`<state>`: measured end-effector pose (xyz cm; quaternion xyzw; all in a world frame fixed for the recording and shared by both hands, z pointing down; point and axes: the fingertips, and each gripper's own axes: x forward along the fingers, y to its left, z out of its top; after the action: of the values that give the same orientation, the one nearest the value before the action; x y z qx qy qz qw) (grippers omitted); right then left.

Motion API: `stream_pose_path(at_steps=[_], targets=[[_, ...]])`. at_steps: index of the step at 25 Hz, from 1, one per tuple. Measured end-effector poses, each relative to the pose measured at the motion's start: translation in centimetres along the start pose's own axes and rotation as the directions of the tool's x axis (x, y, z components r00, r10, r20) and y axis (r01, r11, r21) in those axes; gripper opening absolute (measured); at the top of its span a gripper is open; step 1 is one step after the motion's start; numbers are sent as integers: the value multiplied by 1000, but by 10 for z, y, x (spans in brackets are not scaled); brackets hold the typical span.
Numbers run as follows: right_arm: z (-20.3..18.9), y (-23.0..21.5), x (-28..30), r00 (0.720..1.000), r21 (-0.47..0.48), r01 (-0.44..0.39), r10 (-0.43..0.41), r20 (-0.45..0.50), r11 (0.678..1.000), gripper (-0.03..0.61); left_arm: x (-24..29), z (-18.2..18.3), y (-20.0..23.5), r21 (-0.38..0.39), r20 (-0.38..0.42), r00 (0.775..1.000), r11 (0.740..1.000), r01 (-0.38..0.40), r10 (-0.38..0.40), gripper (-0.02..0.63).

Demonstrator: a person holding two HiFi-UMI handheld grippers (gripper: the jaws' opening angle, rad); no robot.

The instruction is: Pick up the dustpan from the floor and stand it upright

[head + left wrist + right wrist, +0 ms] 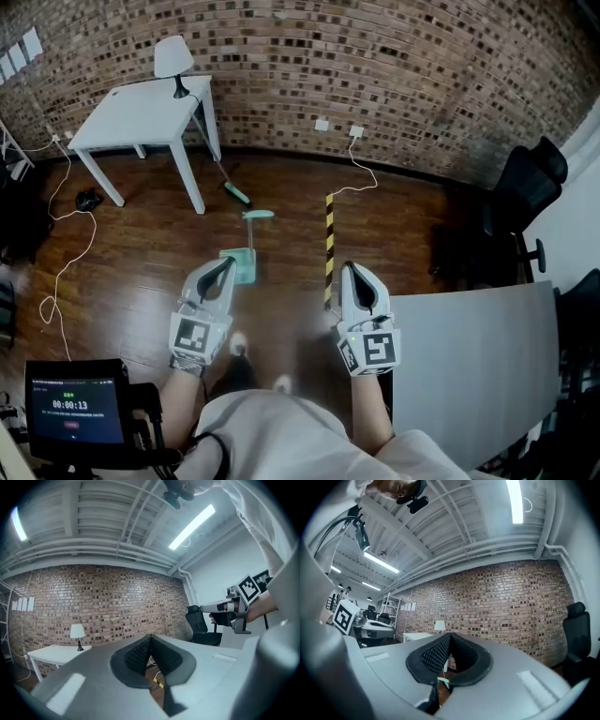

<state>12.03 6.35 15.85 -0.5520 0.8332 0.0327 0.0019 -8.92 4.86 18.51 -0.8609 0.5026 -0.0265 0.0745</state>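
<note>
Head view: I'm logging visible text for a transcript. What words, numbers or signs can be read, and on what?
"00:00:13": on the monitor, lower left.
Smaller lines on that monitor: too blurred to read.
Sheets on the brick wall: too small to read.
Left gripper, right gripper: square markers only, no letters.

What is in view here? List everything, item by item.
Teal plastic dustpan: one, teal, flat on the floor, centre.
Long-handled broom: one, teal head, by the table's front leg.
White square table: one, white, far left.
White-shaded table lamp: one, white, on that table.
Yellow-black striped floor tape: one strip, right of the dustpan.
Black office chair: one, black, far right.
White cables: two, white, floor left and below a wall socket.
Black timer screen: one, black, lower left.
Grey flat panel: one, grey, lower right.
Left hand-held gripper and right hand-held gripper: two, grey, near bottom, both shut, empty.
</note>
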Motion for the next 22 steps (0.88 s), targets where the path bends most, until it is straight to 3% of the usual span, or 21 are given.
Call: stream_pose_path(at_steps=[7, 18, 22], targets=[[-22, 7, -64, 999, 54, 1, 1, -42, 999, 12, -40, 3, -54, -43, -13, 1000, 999, 18, -19, 2], [18, 51, -63, 999, -3, -9, 9, -50, 1000, 11, -72, 39, -18, -55, 21, 1000, 998, 17, -16, 2], [15, 57, -59, 999, 1, -6, 6, -42, 1000, 11, -74, 33, -16, -41, 26, 999, 999, 26, -25, 2]])
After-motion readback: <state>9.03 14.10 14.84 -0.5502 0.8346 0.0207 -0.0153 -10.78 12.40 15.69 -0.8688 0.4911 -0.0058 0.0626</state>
